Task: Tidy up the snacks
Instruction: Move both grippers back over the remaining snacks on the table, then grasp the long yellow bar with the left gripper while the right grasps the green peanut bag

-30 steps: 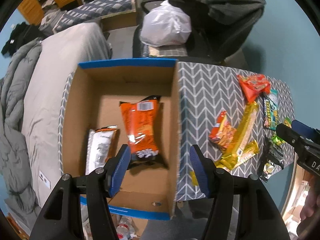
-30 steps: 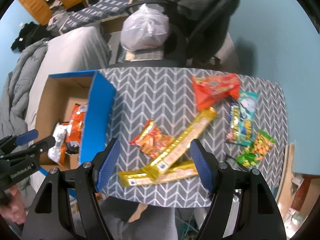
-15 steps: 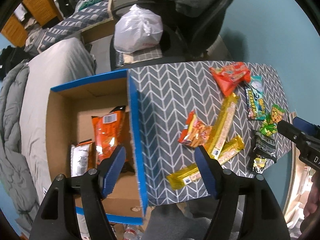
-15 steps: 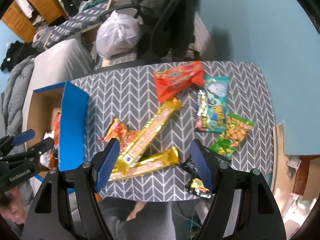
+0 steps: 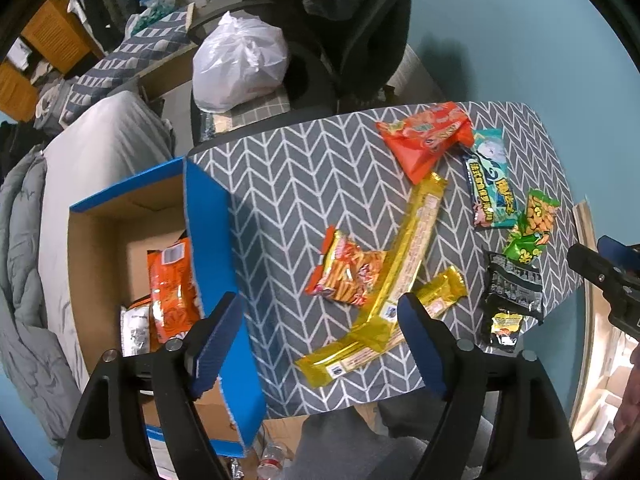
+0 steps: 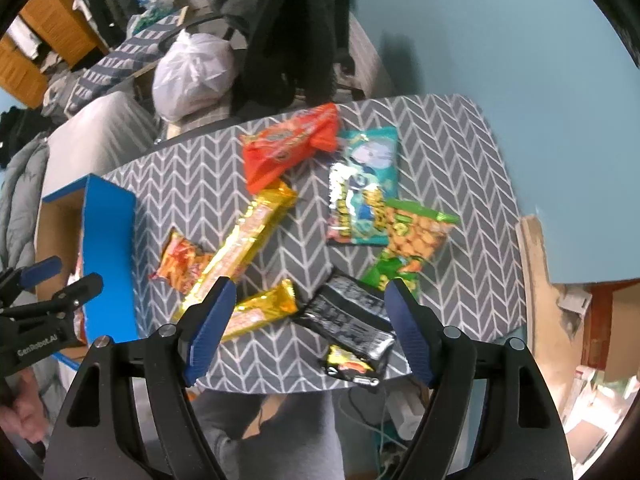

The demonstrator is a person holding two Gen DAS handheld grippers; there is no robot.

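Observation:
A blue-edged cardboard box (image 5: 208, 220) stands left of the chevron-cloth table (image 5: 304, 184) and holds an orange snack bag (image 5: 172, 288) and a white packet (image 5: 134, 330). On the table lie a red bag (image 5: 424, 136), a long gold bar (image 5: 412, 240), a short gold bar (image 5: 440, 288), an orange chip packet (image 5: 348, 272), a teal bag (image 5: 490, 184), a green packet (image 5: 534, 224) and a black packet (image 5: 512, 292). My left gripper (image 5: 320, 340) is open and empty above the table's near edge. My right gripper (image 6: 308, 324) is open and empty over the black packet (image 6: 348, 320).
A bed with grey bedding (image 5: 100, 148) lies left of the box. An office chair with a white plastic bag (image 5: 240, 64) and dark clothes stands behind the table. A teal wall (image 6: 500, 40) is to the right. My legs (image 6: 272, 432) are below the near edge.
Both grippers have moved right. The left one went from over the box to over the table; the right one went from the gold bars to the black packet. Both stayed open.

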